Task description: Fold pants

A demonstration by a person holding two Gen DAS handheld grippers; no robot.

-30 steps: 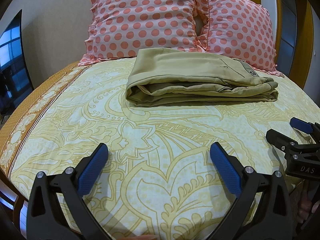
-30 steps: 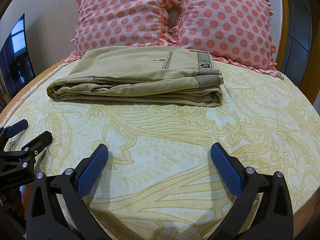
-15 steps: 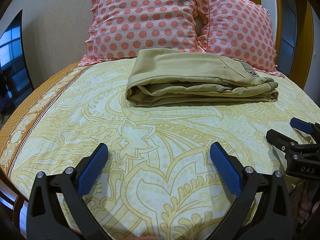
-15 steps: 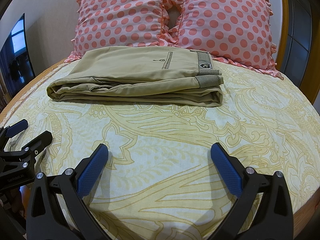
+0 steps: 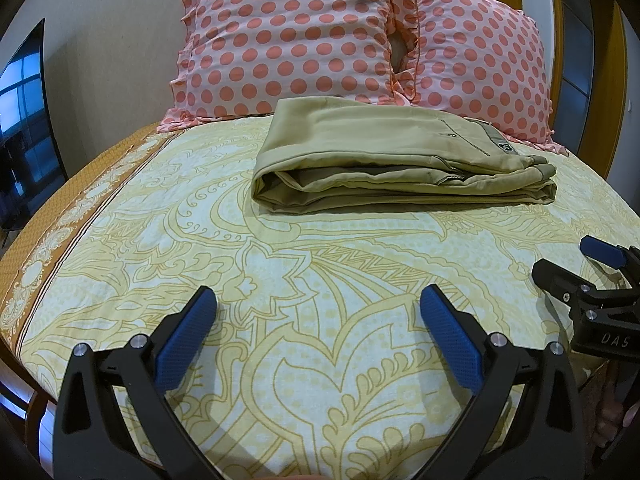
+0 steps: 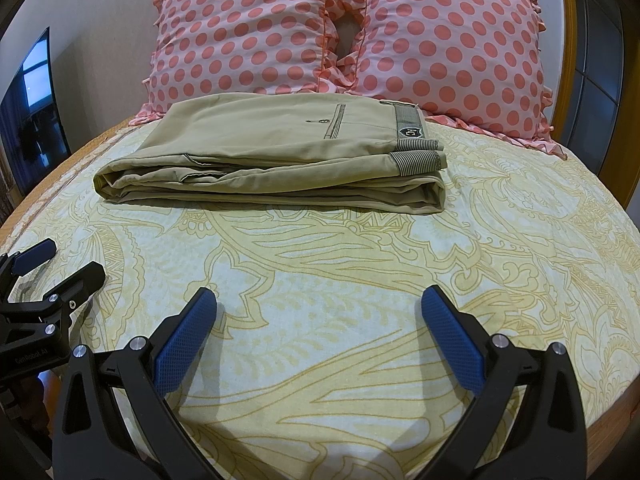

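Khaki pants (image 5: 392, 156) lie folded into a neat flat stack at the far side of the bed, in front of the pillows; they also show in the right wrist view (image 6: 280, 160), striped waistband to the right. My left gripper (image 5: 318, 320) is open and empty, low over the sheet, well short of the pants. My right gripper (image 6: 318, 320) is open and empty, also near the bed's front edge. Each gripper shows in the other's view: the right one (image 5: 572, 268) at the right edge, the left one (image 6: 60, 264) at the left edge.
The bed has a yellow patterned sheet (image 5: 320, 260) with an orange border (image 5: 52, 224) on the left. Two pink polka-dot pillows (image 6: 248, 28) (image 6: 448, 44) stand behind the pants. A dark TV screen (image 5: 20, 120) is at the left, a wooden frame (image 6: 568, 40) at the right.
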